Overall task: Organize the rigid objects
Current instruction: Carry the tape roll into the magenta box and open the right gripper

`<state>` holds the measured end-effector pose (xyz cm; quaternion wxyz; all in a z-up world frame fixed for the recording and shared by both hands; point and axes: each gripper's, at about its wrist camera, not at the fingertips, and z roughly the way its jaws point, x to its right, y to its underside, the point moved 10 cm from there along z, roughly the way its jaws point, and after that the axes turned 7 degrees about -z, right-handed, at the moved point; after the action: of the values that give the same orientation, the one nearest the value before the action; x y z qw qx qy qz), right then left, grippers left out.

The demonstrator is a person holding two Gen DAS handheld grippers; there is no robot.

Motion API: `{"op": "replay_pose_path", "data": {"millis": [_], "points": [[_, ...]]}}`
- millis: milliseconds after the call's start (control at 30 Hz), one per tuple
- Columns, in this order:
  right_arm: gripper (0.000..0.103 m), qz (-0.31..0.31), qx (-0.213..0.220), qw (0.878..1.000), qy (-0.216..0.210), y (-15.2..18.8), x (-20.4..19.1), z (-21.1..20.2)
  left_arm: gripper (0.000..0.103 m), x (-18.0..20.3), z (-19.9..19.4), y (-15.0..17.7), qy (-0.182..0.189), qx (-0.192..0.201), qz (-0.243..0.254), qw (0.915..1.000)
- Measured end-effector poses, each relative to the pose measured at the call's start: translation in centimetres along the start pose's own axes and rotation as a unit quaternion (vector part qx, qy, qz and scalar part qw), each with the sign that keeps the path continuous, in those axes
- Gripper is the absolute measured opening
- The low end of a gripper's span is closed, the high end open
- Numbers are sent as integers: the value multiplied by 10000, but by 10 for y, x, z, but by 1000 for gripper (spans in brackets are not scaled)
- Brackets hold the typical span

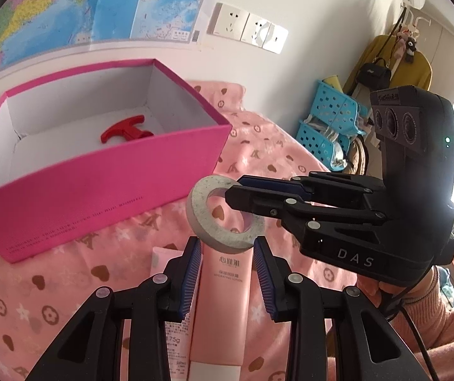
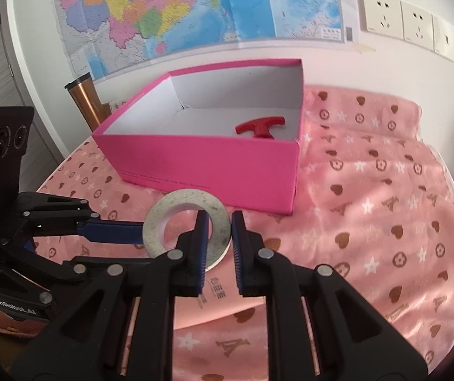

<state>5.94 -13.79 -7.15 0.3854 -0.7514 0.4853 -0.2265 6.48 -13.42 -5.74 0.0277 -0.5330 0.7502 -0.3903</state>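
With the right gripper [image 2: 220, 238] clamped on the rim of the grey ring [image 2: 186, 227] at frame centre, lift clear over the pink box [image 2: 214, 165] wall above, keeping the left gripper [image 1: 227, 250], open around the lotion tube [image 1: 223, 301], aside.

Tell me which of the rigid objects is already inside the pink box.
The red T-shaped handle: it alone lies inside the pink box. The grey ring hangs outside, gripped by the right gripper; the lotion tube lies on the bedspread.
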Motion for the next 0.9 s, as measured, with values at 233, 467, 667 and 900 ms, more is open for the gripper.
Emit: {"op": "replay_pose_path", "data": {"millis": [233, 467, 667, 900], "points": [[16, -193, 123, 9997, 45, -21, -3, -2, 35, -7, -10, -15, -97, 168, 58, 9998], [16, -374, 203, 9990, 122, -43, -1, -2, 35, -9, -15, -34, -203, 317, 133, 9992], [16, -457, 237, 9985, 161, -59, 4, 3, 35, -15, -13, -50, -254, 338, 132, 9990], [16, -513, 276, 9981, 202, -77, 11, 9, 35, -18, -15, -67, -387, 469, 206, 9979]]}}
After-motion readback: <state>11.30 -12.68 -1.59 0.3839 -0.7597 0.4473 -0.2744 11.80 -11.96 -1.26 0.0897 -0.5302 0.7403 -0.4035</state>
